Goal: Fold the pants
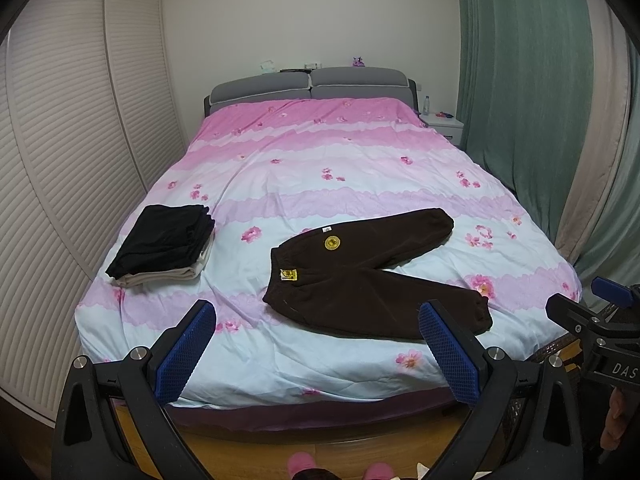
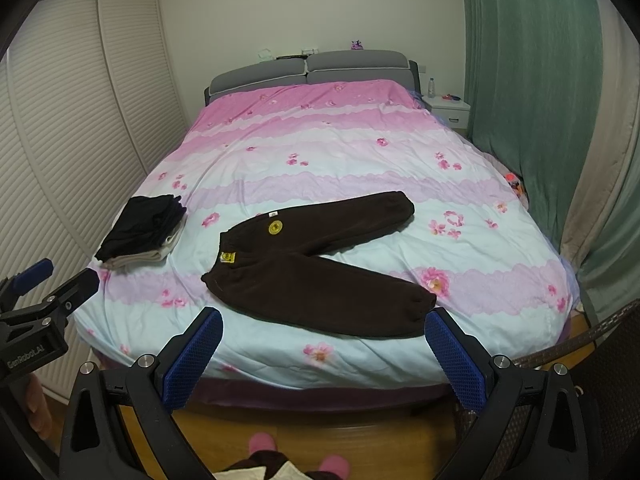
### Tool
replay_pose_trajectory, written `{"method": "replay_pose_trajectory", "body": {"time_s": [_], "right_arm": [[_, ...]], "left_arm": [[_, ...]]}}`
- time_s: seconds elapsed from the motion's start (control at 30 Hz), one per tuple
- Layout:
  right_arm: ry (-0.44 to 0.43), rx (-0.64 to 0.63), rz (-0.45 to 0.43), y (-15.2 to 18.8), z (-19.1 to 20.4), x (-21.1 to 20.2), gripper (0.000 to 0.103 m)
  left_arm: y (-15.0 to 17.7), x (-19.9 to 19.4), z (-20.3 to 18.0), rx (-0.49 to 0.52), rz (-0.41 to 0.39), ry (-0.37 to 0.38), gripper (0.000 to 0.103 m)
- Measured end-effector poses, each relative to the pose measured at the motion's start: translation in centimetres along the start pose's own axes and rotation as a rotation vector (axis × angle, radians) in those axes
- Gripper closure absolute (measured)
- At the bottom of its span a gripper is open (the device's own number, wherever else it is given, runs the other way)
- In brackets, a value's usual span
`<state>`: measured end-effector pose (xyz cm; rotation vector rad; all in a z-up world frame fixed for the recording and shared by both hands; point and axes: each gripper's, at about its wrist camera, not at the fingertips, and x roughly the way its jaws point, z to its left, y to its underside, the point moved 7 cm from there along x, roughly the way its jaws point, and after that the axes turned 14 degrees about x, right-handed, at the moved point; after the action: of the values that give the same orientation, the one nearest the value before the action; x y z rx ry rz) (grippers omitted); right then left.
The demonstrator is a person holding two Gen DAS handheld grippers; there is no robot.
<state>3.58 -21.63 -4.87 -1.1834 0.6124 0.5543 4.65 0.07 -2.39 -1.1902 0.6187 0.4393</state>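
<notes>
Centrally, the dark brown pants (image 1: pixel 368 276) lay flat and unfolded on the floral bedspread (image 1: pixel 320 160), legs splayed. Left of them sat a stack of folded clothes (image 1: pixel 164 244). Both the left gripper (image 1: pixel 316 356) and the right gripper (image 2: pixel 324 360) were spread wide, holding nothing, short of the bed.

We noted dark brown pants (image 1: pixel 360 276) with a yellow patch (image 1: pixel 331 242) on the pink, lilac and pale-blue flowered bedcover (image 1: pixel 320 160); curtains (image 1: pixel 520 80) were green.
</notes>
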Motion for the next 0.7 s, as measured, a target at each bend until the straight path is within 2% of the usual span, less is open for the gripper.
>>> {"method": "replay_pose_trajectory", "body": {"time_s": [0.7], "right_arm": [[-0.001, -0.001, 0.004, -0.04, 0.11, 0.03, 0.001]], "left_arm": [[0.21, -0.11, -0.08, 0.003, 0.0, -0.006, 0.0]]}}
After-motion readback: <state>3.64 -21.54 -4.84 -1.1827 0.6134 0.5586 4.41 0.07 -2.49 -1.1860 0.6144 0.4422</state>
